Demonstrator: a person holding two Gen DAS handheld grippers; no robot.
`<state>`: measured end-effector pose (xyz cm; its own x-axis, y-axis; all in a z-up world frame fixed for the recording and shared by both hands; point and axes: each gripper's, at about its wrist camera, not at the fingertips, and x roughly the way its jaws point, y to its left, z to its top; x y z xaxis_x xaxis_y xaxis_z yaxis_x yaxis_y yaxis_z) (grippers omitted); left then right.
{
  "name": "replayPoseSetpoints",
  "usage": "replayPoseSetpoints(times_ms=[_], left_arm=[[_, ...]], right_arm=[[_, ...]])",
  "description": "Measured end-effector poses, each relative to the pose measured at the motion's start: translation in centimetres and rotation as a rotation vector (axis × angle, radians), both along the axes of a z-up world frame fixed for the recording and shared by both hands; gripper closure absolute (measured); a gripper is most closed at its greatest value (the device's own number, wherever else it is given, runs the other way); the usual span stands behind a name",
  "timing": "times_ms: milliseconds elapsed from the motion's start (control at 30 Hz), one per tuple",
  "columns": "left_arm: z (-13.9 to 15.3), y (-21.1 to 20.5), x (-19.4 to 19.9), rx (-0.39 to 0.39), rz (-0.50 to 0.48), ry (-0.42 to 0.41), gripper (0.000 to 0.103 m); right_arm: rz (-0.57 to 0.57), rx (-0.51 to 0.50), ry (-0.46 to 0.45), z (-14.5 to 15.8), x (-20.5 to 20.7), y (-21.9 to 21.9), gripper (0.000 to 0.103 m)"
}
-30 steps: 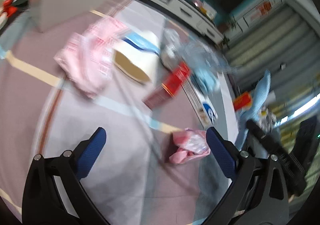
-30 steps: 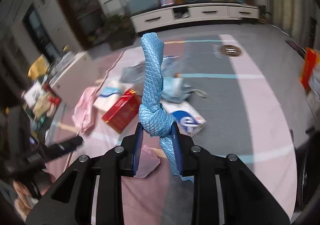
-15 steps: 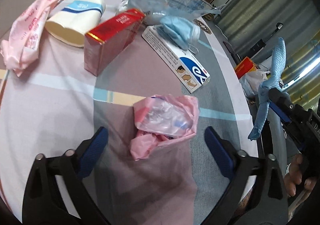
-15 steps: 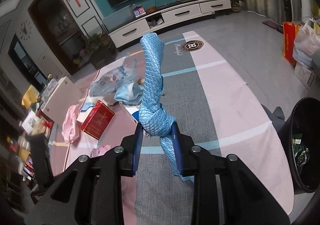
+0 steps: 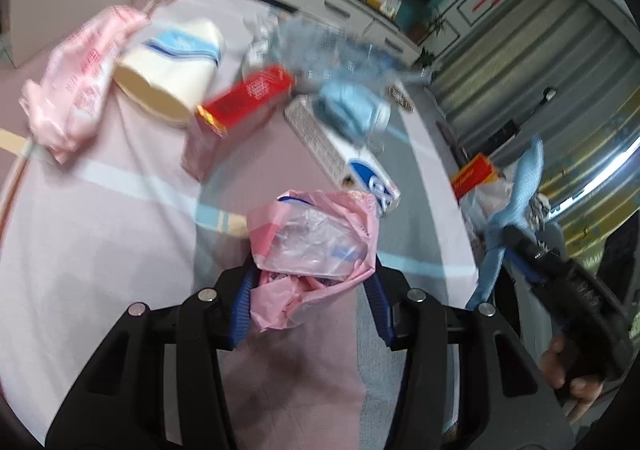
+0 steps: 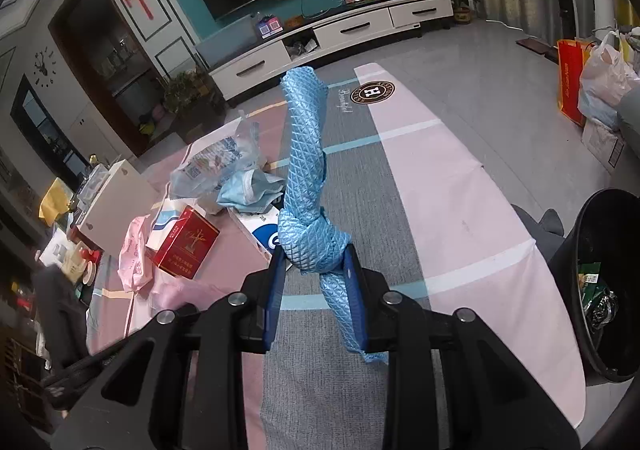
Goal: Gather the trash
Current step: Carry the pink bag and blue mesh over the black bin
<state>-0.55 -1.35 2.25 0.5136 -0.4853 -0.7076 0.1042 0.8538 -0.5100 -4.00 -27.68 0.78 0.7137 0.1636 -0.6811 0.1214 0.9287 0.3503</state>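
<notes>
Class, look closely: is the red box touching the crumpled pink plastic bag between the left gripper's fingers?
Apart. The left wrist view shows bare tablecloth between the red box and the pink plastic bag.

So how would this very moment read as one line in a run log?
left gripper: jaws closing around crumpled pink plastic bag | right gripper: shut on knotted blue mesh cloth | black bin: beside table

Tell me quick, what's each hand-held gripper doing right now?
Left hand-held gripper: jaws closing around the crumpled pink plastic bag, pads already against it.
Right hand-held gripper: shut on the knotted blue cloth.
</notes>
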Motion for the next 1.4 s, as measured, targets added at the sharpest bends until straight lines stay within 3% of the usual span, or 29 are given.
replayPoseSetpoints(times_ms=[233, 467, 1400], left_arm=[[3.8, 2.1, -1.3, -0.071, 0.082, -0.102, 0.053], [6.8, 1.5, -3.0, -0.097, 0.059, -0.177, 0.053], [8.3, -3.9, -6.4, -0.096, -0.078, -0.296, 0.053]], right_arm=[[-0.021, -0.025, -0.003, 0.1, 0.0, 0.4, 0.073], [-0.031, -0.084, 0.006, -0.2, 0.3, 1.2, 0.073], [-0.127, -0.098, -0.082, 2.5, -2.0, -1.5, 0.073]])
